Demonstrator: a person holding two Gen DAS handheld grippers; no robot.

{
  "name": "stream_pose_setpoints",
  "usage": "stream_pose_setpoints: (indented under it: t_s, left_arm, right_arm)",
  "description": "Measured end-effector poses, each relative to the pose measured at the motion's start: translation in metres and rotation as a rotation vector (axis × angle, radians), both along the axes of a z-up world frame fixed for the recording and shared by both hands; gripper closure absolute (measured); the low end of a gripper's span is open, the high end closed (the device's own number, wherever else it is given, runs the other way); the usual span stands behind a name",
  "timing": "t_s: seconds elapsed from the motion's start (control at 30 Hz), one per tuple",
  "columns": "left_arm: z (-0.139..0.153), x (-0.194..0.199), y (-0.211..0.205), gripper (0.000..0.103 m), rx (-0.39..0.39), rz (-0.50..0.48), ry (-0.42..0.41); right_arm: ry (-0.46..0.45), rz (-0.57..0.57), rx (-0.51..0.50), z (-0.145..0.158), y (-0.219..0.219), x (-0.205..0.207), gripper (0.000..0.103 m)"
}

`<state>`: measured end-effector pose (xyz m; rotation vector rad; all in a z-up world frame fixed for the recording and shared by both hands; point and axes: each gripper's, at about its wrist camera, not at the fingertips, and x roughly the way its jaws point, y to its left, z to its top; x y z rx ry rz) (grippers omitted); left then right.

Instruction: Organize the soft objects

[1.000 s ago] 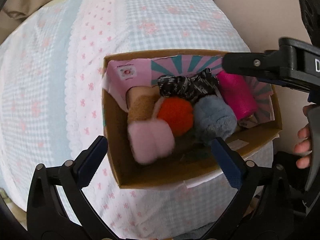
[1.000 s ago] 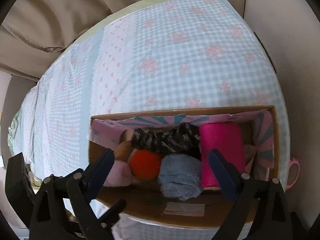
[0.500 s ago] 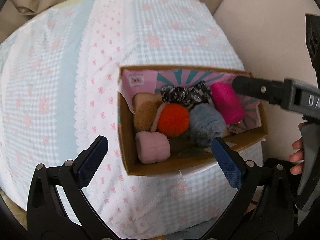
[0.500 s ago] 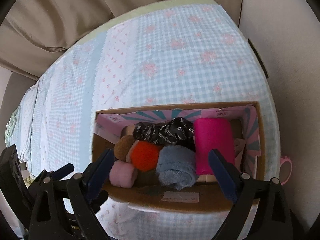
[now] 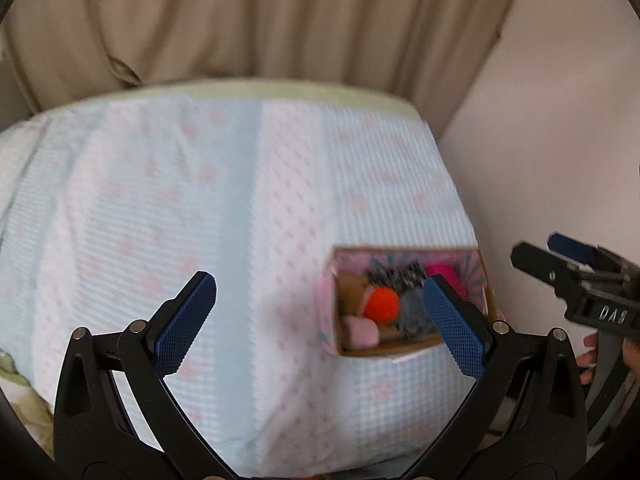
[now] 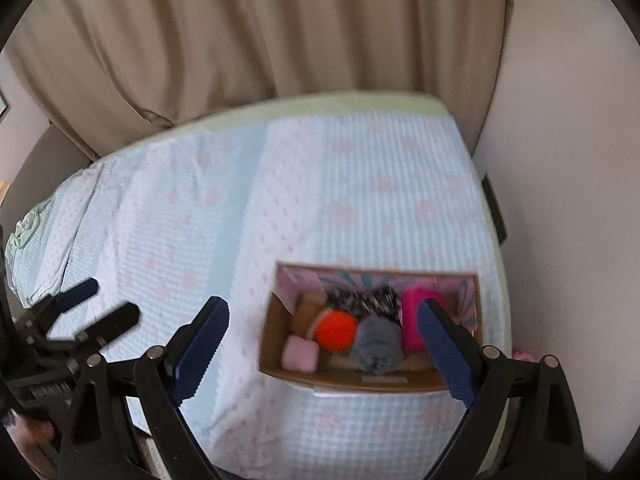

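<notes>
A bed (image 6: 320,184) covered by a pale blue gingham spread with pink motifs fills both wrist views; its far edge meets beige curtains (image 6: 248,32) and its right edge runs close along a plain wall (image 6: 568,184). Most of the spread to the left of the cardboard box (image 6: 344,378) lies bare, whereas the box sits near the bed's near right corner, close to both the front edge and the wall side. The left gripper (image 5: 320,320) is spread wide with nothing between its blue pads, and touches nothing; the right gripper (image 6: 324,352) is likewise wide apart and empty. Each gripper hangs above the bed, clear of the box. Inside the box lie the soft objects: a pink roll (image 6: 300,354) at the near left, an orange ball (image 6: 335,330) beside it, a grey-blue roll (image 6: 378,344) to its right, a magenta roll (image 6: 414,320) at the right end, a black-and-white patterned piece (image 6: 362,300) along the back, and a tan piece (image 6: 306,310) at the rear left. In the right wrist view the box lies between and beyond the fingertips, the right finger overlapping the magenta roll in the picture.
</notes>
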<state>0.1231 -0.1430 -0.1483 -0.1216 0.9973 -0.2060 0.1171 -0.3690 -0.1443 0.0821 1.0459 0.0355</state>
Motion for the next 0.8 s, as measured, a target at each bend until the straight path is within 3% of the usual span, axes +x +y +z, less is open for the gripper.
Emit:
stream_pose_setpoints:
  t_s: [0.17,0.37,0.57,0.8]
  left_arm:
    - [0.065,-0.016,0.054,0.0,0.013,0.053,-0.144]
    - [0.12,-0.04,0.103,0.0,0.053,0.081,-0.299]
    - [0.144,-0.057,0.134,0.0,0.07,0.096,-0.369]
    - [0.145,-0.075,0.153,0.0,0.042,0.106,-0.392]
  right_arm:
    - [-0.132,0.016,-0.052,0.054,0.046,-0.015,0.01]
    - [-0.242,0.016,-0.051,0.095,0.091,-0.036,0.01]
    - [-0.32,-0.009,-0.068,0.118,0.119,-0.055,0.01]
    - [-0.365,-0.052,-0.094,0.128,0.13,-0.07,0.01]
